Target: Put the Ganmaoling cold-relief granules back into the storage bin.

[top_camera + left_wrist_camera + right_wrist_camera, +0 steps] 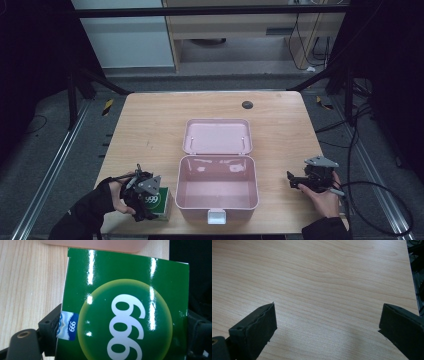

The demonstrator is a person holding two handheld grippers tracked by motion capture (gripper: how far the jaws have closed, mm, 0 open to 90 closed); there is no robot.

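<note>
Green box (125, 305) printed with white 999 sits near the table's (150, 125) front left corner, just beside the open pink case (217, 192). The left gripper (145, 195) straddles the box, a black jaw at each of its sides; whether the pads already press on it cannot be told. The right gripper (300, 180), right of the case, hangs over bare wood with jaws spread wide.

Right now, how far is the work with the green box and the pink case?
Done: the pink case stands open, its lid laid back, and looks empty. In hand: the left gripper has its jaws around the green 999 box, which sits beside the case. Left: lifting the box, probably into the case. The right gripper waits open.
</note>
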